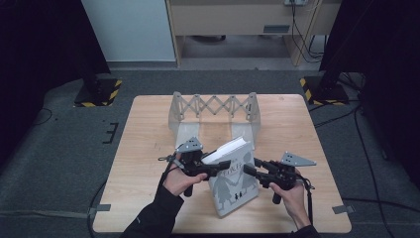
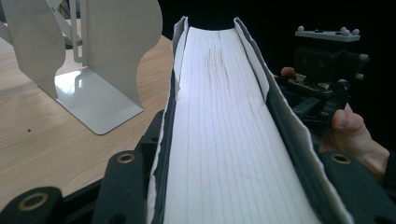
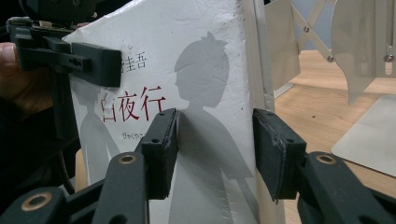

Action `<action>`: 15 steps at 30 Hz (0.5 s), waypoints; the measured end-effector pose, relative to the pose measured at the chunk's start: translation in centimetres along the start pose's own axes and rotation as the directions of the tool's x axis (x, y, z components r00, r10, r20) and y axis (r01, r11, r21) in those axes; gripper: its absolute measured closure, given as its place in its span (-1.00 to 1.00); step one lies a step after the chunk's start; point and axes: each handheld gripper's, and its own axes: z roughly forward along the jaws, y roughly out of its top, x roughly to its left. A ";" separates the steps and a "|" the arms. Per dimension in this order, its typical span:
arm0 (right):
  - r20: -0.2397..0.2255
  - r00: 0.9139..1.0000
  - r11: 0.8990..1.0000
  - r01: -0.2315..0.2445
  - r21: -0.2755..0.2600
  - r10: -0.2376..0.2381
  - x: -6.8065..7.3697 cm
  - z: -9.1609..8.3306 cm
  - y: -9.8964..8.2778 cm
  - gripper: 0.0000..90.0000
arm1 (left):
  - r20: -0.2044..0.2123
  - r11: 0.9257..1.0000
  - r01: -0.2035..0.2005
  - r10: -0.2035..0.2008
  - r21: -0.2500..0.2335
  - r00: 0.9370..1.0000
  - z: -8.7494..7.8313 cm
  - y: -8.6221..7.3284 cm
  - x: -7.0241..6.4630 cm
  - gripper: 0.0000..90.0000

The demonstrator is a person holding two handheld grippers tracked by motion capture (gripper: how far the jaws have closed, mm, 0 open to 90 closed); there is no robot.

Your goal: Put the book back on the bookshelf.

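Note:
A thick white book (image 1: pixel 233 186) with grey silhouette figures on its cover stands tilted on its lower edge near the table's front. My left gripper (image 1: pixel 222 160) comes in from the left and is shut across the book's thickness. In the left gripper view the page edges (image 2: pixel 215 60) run up between the two jaws, which hug both covers. My right gripper (image 1: pixel 250 166) sits at the book's right side. Its jaws (image 3: pixel 212 140) stand apart in front of the cover (image 3: pixel 205 60) near the spine, pinching nothing.
A grey metal expandable book rack (image 1: pixel 215 106) stands behind the book at mid-table, its plates close by (image 2: pixel 93 56) (image 3: pixel 364 46). The wooden table (image 1: pixel 148 129) has bare room left and right. Black stand bases and cables lie on the floor beyond.

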 end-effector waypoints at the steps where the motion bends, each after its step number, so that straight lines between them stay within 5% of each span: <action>1: 0.002 1.000 1.000 0.000 -0.001 0.000 0.0 0.0 0.0 0.16 | 0.000 1.000 0.002 -0.002 0.001 1.000 0.0 0.0 0.0 0.05; 10: -0.008 0.999 0.999 -0.046 0.000 0.046 -0.3 0.0 -0.1 0.13 | -0.012 1.000 0.006 -0.006 -0.010 1.000 -0.2 -0.2 -0.3 0.10; 15: 0.038 0.997 0.998 -0.064 -0.009 0.064 -1.0 -0.9 -0.2 0.07 | -0.022 0.999 0.039 -0.040 -0.027 0.999 -0.4 -0.5 -0.1 0.12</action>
